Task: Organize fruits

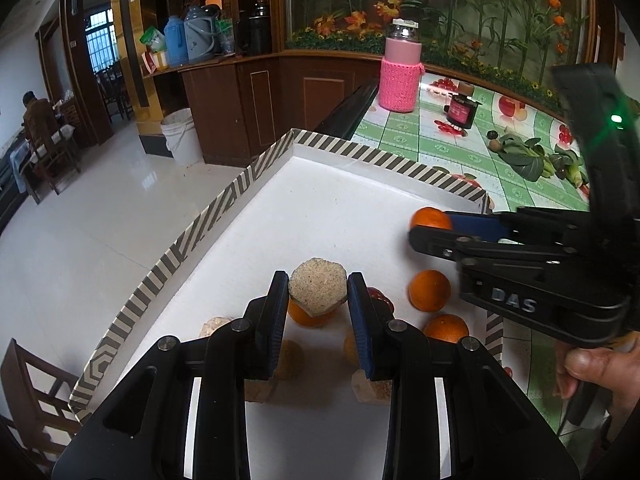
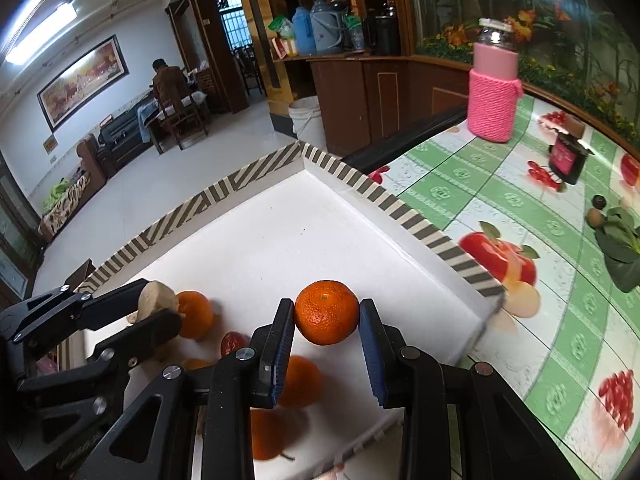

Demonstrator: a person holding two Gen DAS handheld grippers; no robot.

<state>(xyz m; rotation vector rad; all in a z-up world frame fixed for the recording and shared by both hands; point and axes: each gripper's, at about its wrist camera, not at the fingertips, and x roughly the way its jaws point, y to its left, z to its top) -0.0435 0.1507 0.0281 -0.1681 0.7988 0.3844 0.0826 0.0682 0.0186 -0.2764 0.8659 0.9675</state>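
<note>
Oranges [image 2: 298, 380] loose in striped-rim tray [image 2: 420, 232]

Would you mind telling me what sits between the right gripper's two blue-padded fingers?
A round orange tangerine, held over the white striped-rim tray; the right wrist view shows it.

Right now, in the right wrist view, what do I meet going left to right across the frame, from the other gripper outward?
left gripper shut on a beige block → red fruit → right gripper shut on an orange → striped tray rim → pink knitted bottle → leafy greens
</note>
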